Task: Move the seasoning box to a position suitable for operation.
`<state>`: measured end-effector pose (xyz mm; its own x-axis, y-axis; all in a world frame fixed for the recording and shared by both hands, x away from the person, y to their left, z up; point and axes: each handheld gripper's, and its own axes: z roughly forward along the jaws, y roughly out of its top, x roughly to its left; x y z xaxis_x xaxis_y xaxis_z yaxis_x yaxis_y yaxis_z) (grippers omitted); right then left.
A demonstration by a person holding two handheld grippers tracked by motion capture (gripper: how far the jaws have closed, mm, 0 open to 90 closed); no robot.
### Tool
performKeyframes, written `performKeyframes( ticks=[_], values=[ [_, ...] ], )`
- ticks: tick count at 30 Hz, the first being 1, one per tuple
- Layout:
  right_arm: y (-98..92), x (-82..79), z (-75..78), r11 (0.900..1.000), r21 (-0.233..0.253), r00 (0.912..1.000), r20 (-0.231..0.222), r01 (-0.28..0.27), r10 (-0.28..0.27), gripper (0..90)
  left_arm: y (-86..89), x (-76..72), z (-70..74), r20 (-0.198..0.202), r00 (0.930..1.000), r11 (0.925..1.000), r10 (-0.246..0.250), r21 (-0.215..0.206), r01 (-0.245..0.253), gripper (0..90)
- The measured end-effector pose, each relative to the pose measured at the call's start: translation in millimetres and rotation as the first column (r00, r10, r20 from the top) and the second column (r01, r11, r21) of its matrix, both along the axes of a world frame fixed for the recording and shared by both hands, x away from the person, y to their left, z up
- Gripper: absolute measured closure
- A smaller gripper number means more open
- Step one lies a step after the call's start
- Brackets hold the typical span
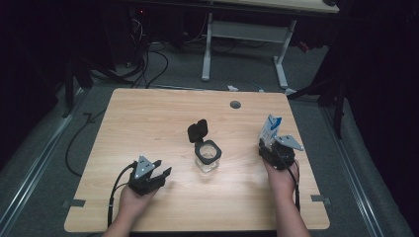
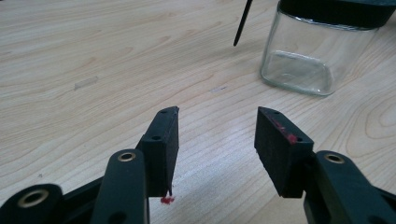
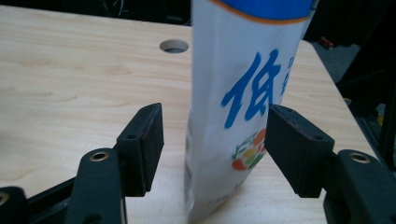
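A small square glass jar point(image 1: 207, 157) with a black rim stands in the middle of the table, and its black lid point(image 1: 197, 130) is flipped up behind it. The jar point(image 2: 303, 60) looks empty in the left gripper view. My left gripper point(image 1: 160, 170) rests low at the front left, open, with nothing between its jaws point(image 2: 217, 135). A white packet point(image 1: 270, 129) with blue print stands upright at the right. My right gripper point(image 1: 269, 145) is open around the packet point(image 3: 238, 93). There is a gap at the left pad point(image 3: 149, 140), and the right pad sits close against the packet.
The wooden table point(image 1: 148, 113) has a round cable hole point(image 1: 235, 104) near its far edge. Behind it are a white desk frame point(image 1: 207, 49) and cables on the grey floor. Tape tabs mark the front corners.
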<state>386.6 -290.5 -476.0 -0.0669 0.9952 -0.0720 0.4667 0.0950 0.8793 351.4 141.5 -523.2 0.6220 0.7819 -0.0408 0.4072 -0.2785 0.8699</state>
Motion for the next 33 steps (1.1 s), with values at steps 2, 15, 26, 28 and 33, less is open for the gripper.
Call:
performKeyframes(
  ticks=[2, 15, 26, 28, 33],
  values=[
    [-0.8, 5.0, -1.3, 1.0, 0.009, 0.9998, -0.007, 0.016, -0.016, 37.4, 1.0, -0.3, -0.3, 0.002, 1.0, 1.0, 0.001, 0.001, -0.001, 50.0],
    [-14.9, 9.3, -9.2, 0.998, 0.049, 0.999, -0.021, 0.04, -0.039, 59.2, 1.4, -2.7, -1.5, 0.0, 1.0, 0.9999, 0.001, 0.011, -0.001, 50.2],
    [-20.3, 5.4, -8.8, 0.999, 0.05, 0.9998, -0.017, 0.011, -0.011, 80.5, -0.5, -3.0, -2.6, 0.0, 1.0, 0.9998, -0.002, 0.019, 0.002, 50.0],
    [-17.6, 3.8, -8.5, 0.999, 0.041, 0.9998, -0.017, -0.002, 0.003, 82.9, -0.2, -3.0, -2.4, 0.001, 1.0, 0.9999, 0.0, 0.016, 0.0, 50.0],
    [-8.7, -1.6, -8.2, 0.998, 0.025, 0.998, -0.01, -0.062, 0.062, 86.1, -0.7, -3.8, -0.9, 0.006, 1.0, 1.0, -0.004, 0.005, 0.003, 50.0]
  ],
)
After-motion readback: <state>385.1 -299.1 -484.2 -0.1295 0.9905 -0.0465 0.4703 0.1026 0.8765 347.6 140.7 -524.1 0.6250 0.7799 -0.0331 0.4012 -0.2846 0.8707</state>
